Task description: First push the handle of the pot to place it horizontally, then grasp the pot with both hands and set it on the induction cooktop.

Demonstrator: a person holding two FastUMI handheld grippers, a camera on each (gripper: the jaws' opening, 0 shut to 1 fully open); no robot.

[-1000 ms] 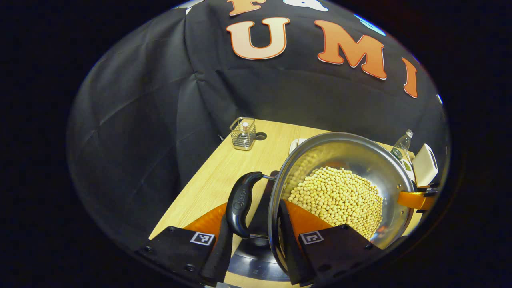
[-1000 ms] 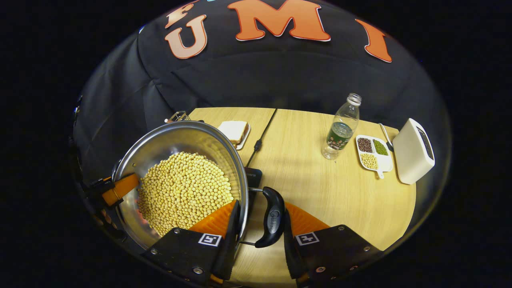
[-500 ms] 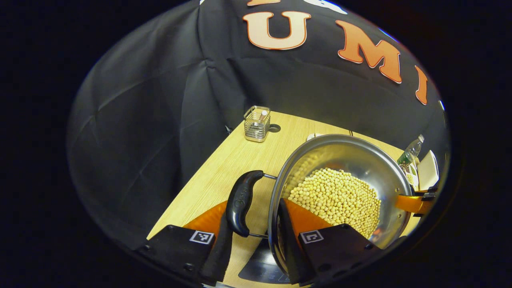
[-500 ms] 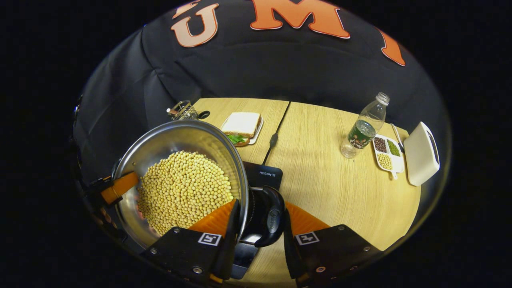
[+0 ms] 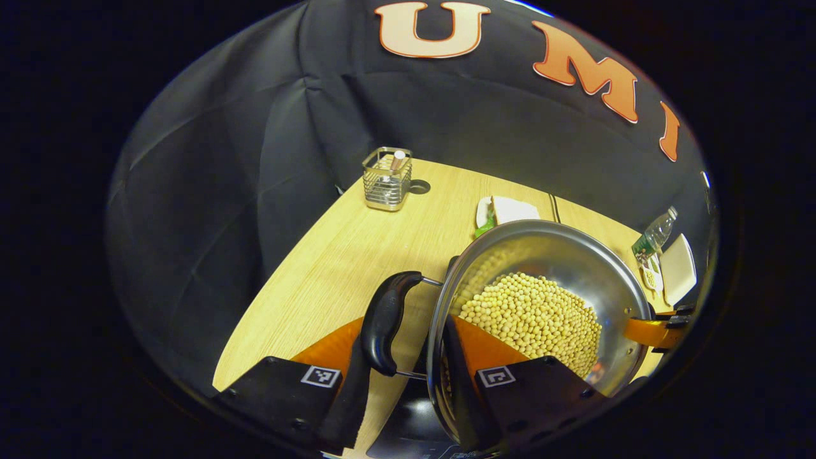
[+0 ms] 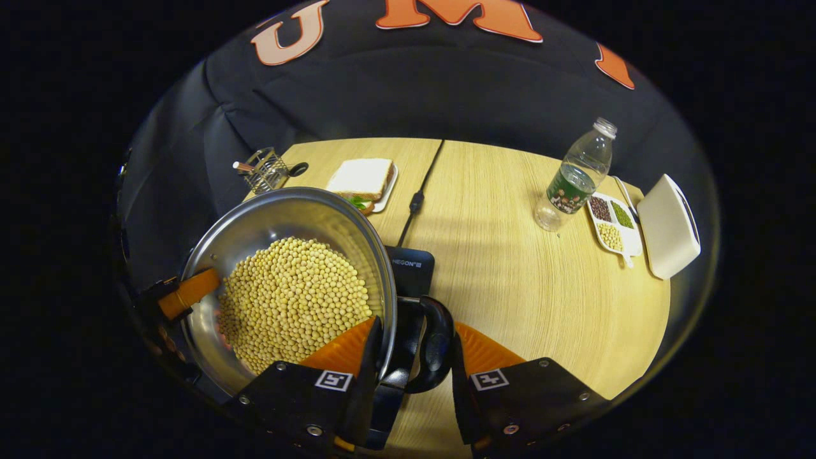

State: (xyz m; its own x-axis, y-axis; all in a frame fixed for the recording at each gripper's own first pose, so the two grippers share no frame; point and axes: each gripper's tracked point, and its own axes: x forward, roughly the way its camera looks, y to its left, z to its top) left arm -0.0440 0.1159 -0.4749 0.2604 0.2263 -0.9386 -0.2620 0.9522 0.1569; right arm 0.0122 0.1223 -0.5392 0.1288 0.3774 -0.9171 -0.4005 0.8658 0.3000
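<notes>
Both grippers pinch the bean-filled steel pot (image 6: pixel 287 287), left gripper (image 5: pixel 405 376) clamping its nine-o'clock handle, right gripper (image 6: pixel 411 376) its three-o'clock handle, level above the induction cooktop (image 6: pixel 411 271).

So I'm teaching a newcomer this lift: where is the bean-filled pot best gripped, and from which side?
By its two black side handles, one gripper from each end, a finger inside the pot and one outside the handle. The handles lie level on opposite sides, so the loose beans stay balanced. The left gripper and right gripper show this.
</notes>
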